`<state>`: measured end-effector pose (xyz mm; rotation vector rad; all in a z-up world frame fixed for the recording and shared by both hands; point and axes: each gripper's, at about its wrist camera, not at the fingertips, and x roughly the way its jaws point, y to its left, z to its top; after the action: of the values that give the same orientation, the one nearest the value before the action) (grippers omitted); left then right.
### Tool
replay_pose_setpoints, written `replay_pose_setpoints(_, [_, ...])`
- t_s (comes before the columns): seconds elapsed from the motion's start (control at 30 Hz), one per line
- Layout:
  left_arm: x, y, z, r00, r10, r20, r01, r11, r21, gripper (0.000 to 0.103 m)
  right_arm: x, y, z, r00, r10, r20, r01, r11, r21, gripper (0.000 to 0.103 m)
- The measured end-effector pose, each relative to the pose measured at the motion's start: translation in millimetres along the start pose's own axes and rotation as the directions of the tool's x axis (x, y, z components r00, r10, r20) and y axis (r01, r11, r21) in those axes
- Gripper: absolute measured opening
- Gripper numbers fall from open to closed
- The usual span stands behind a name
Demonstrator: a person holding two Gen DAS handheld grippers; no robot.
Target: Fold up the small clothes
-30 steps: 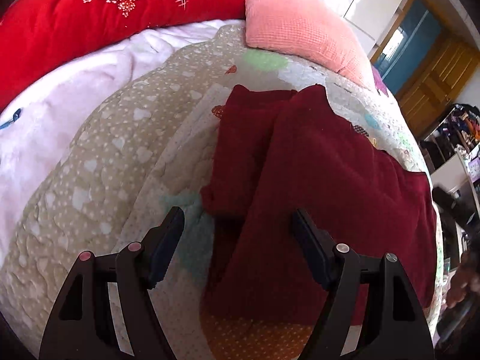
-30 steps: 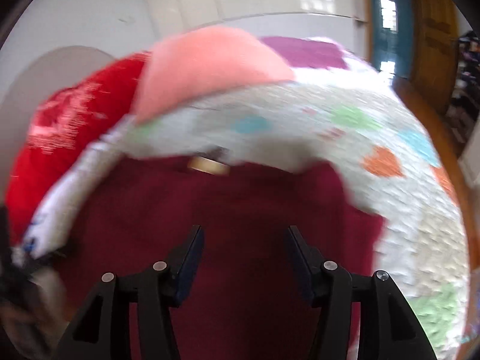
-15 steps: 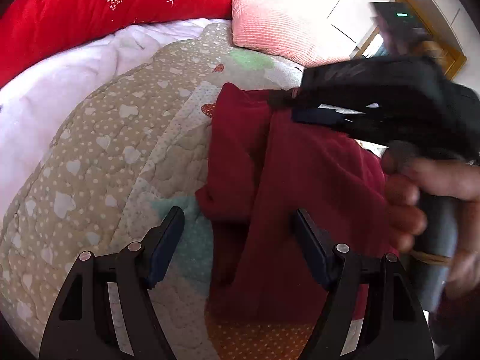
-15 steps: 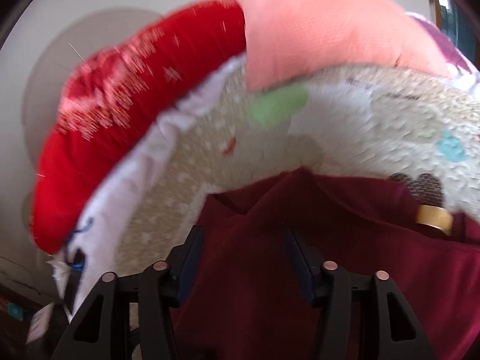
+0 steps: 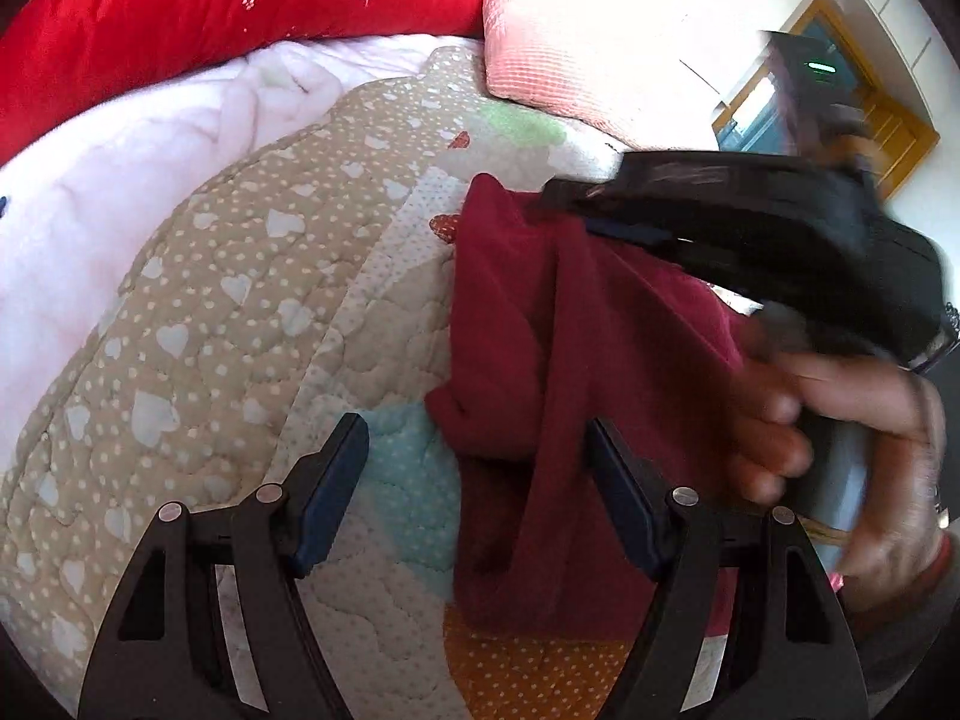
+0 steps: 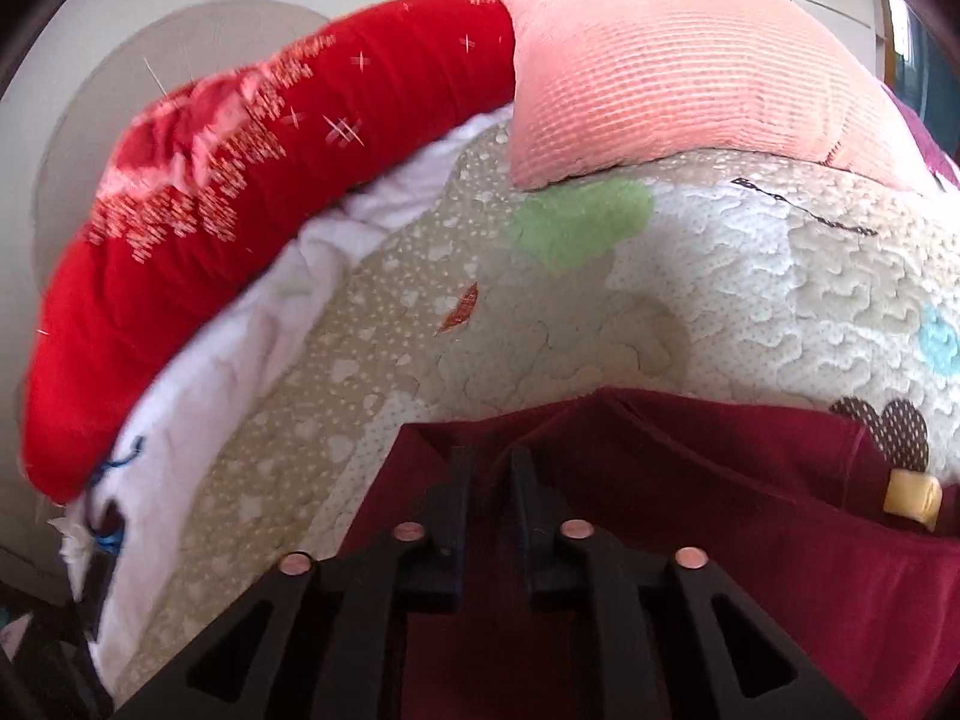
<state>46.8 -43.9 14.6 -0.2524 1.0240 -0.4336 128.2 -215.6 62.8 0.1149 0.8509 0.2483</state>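
Observation:
A dark red garment point(image 5: 510, 312) lies partly folded lengthwise on a quilted bedspread point(image 5: 240, 300). My left gripper point(image 5: 474, 426) hovers open over its near end, with the garment's left edge and a fold between the fingers but untouched. My right gripper point(image 5: 552, 204), held by a person's hand point(image 5: 840, 420), reaches in from the right to the garment's far edge. In the right wrist view the right gripper point(image 6: 491, 456) has its jaws closing, a narrow gap left, with the far hem of the garment point(image 6: 750, 540) between them. A small yellowish tag point(image 6: 912, 495) sits at the garment's right.
A red embroidered duvet roll point(image 5: 240, 12) and a pink cushion point(image 5: 570, 60) lie along the far side of the bed. A white blanket point(image 5: 120, 168) lies left of the bedspread. Bare bedspread point(image 6: 720, 276) stretches beyond the garment. A wooden door point(image 5: 894, 138) shows at far right.
The right gripper swept in from the right to the garment's far left corner and narrowed its jaws there. The left gripper stayed in place, open.

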Motion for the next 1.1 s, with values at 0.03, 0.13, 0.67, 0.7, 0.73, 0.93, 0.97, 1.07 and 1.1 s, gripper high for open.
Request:
replay_pose_setpoints(0.03, [1,0,1,1.0,-0.002,-0.002,0.002,1.0,-0.004,0.075,-11,-4,-2,0.999,0.032,0.011,-0.032,0.999,0.011,0.033])
replay_pose_setpoints(0.13, [-2,3,1,0.999,-0.034,-0.003,0.034,0.998,-0.046,0.075,-37,-10,-8,0.998,0.045,0.043,-0.046,0.999,0.023,0.041])
replay_pose_setpoints(0.67, [-1,5,-1,0.998,-0.061,-0.034,0.059,0.997,-0.046,0.075,-20,12,-5,0.999,-0.01,-0.05,0.008,0.999,-0.039,0.048])
replay_pose_setpoints(0.7, [-2,4,0,0.998,-0.06,-0.033,0.059,0.997,-0.047,0.075,-20,15,-7,0.998,-0.015,-0.056,0.012,0.999,-0.049,0.051])
replay_pose_setpoints(0.73, [-2,4,0,0.998,-0.061,-0.033,0.059,0.997,-0.048,0.075,-20,17,-9,0.998,-0.016,-0.063,0.012,0.998,-0.054,0.058])
replay_pose_setpoints(0.93, [-4,8,-4,0.998,-0.057,-0.03,0.056,0.997,-0.048,0.075,-5,32,-17,0.985,-0.085,-0.147,0.068,0.991,-0.114,0.076])
replay_pose_setpoints(0.97, [-4,8,-4,0.998,-0.058,-0.03,0.056,0.997,-0.048,0.075,1,35,-18,0.98,-0.114,-0.162,0.093,0.986,-0.135,0.077])
replay_pose_setpoints(1.07, [-4,7,-5,0.998,-0.06,-0.031,0.058,0.997,-0.055,0.075,21,43,-21,0.96,-0.196,-0.201,0.158,0.968,-0.194,0.085])
replay_pose_setpoints(1.1, [-4,8,-6,0.998,-0.06,-0.032,0.058,0.997,-0.056,0.075,25,45,-21,0.956,-0.211,-0.203,0.167,0.963,-0.211,0.092])
